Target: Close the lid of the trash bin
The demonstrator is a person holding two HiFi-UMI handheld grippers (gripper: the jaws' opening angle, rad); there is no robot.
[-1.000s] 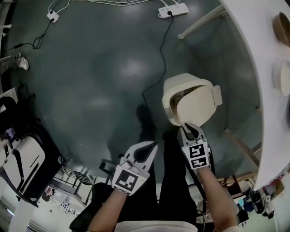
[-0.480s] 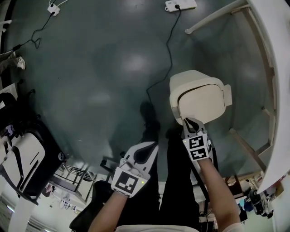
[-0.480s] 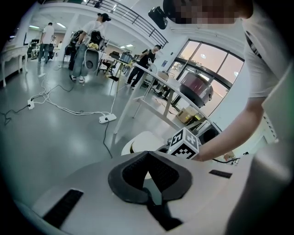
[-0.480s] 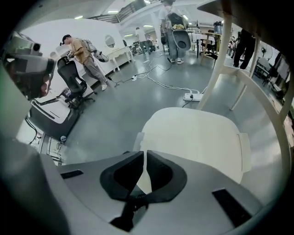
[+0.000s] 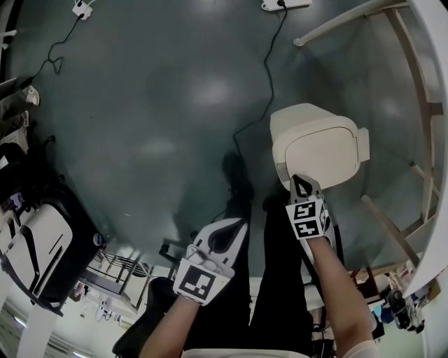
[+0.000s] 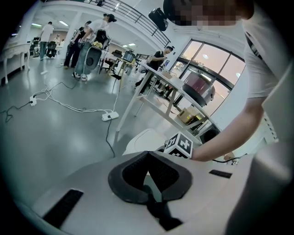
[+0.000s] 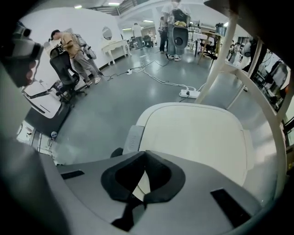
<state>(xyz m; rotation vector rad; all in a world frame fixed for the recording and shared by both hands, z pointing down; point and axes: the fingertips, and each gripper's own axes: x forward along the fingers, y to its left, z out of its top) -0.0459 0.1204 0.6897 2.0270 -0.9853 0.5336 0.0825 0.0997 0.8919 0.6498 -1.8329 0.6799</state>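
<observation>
The cream trash bin [image 5: 318,143] stands on the grey floor with its lid [image 7: 197,137] lying flat on the rim. My right gripper [image 5: 302,183] is shut with nothing in it. Its tips hover just above the bin's near edge; whether they touch the lid I cannot tell. In the right gripper view the gripper [image 7: 146,153] points at the lid's near edge, beside a grey tab [image 7: 132,137] on the bin's left side. My left gripper [image 5: 229,227] hangs to the left of the bin, shut and empty. From the left gripper [image 6: 148,153] the bin [image 6: 140,140] shows behind the jaws.
A black cable [image 5: 262,84] runs from a white power strip [image 5: 285,5] across the floor towards the bin. The white table's legs [image 5: 420,126] stand right of the bin. A black office chair [image 5: 42,238] is at the left. People stand far off [image 6: 76,46].
The lid has gone from tilted up over the opening to flat on the bin. My right gripper stayed at the bin's near edge. The left gripper hardly moved.
</observation>
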